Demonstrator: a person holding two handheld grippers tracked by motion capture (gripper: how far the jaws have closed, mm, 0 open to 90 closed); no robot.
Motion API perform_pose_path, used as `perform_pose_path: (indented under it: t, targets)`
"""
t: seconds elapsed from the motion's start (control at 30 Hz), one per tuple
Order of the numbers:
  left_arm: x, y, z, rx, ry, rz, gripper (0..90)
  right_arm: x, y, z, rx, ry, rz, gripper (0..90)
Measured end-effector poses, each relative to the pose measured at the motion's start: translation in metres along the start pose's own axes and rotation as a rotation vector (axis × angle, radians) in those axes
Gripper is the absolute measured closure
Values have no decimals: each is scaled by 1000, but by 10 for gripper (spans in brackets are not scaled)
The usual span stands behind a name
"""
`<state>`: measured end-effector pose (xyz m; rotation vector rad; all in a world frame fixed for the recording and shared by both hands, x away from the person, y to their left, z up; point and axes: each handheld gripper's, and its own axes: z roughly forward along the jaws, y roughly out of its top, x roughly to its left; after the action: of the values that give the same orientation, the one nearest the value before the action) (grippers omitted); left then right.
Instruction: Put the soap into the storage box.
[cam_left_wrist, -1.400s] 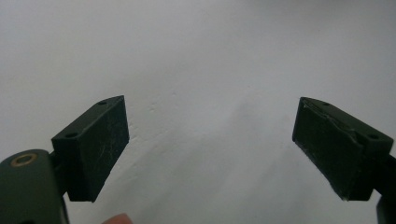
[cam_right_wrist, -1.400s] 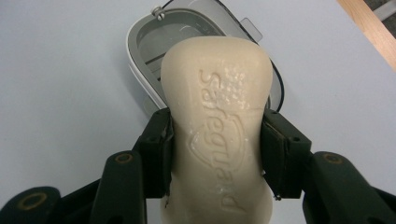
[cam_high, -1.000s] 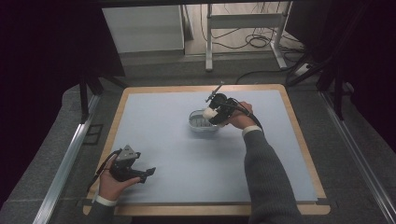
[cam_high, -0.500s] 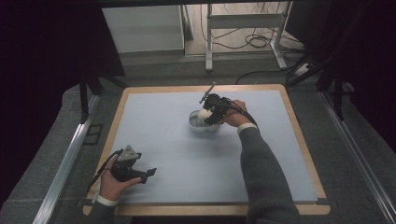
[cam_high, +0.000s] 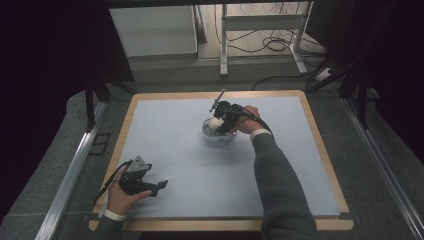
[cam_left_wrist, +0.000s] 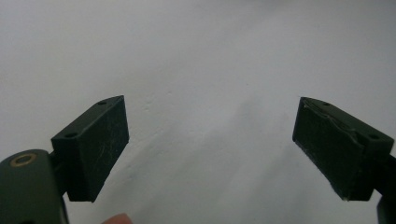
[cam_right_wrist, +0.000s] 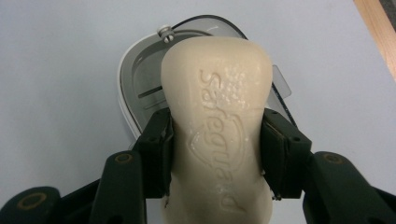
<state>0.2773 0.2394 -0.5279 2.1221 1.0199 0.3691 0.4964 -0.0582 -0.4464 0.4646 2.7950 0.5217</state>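
Note:
A cream bar of soap (cam_right_wrist: 218, 130) with raised lettering is clamped between both pads of my right gripper (cam_right_wrist: 215, 154), which is shut on it. Just beyond and below the bar lies a white soap dish (cam_right_wrist: 140, 84) with a clear grey lid. In the high view the right gripper (cam_high: 223, 121) hovers over the soap dish (cam_high: 216, 136) near the middle of the mat, the bar of soap (cam_high: 216, 123) showing pale at its tip. My left gripper (cam_high: 159, 186) rests at the near left of the mat. Its jaws stand wide apart over bare mat, and the left gripper (cam_left_wrist: 208, 149) holds nothing.
A pale blue mat (cam_high: 180, 150) covers the wooden table (cam_high: 320, 145). Metal rails run along both sides of the table. Table legs and cables (cam_high: 270, 45) lie on the floor beyond the far edge.
The right gripper has moved a little to the left and down with the soap, onto the dish. The left gripper has stayed where it was.

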Motion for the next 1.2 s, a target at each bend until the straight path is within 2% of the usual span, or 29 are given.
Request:
perform_pose_path:
  t: [0.2, 0.33, 0.57, 0.67, 0.73, 0.97, 1.2]
  targets:
    - [0, 0, 0, 1, 1, 1, 112, 0, 0, 6, 11, 2, -14, 482]
    - [0, 0, 1, 1, 0, 2, 111, 0, 1, 3, -27, 9, -3, 429]
    - [0, 0, 0, 2, -1, 2, 112, 2, 1, -10, -109, -10, 64, 400]
    - [0, 0, 0, 2, 2, 3, 112, 4, -2, -17, -146, -9, 123, 399]
    - [0, 0, 0, 2, 0, 3, 112, 8, -6, -22, -169, -18, 137, 383]
    - [0, 0, -3, -5, 6, -2, 111, 20, -24, -33, -235, -74, 203, 313]
    - [4, 0, -9, -23, 20, -13, 112, 37, -64, -42, -286, -95, 253, 312]
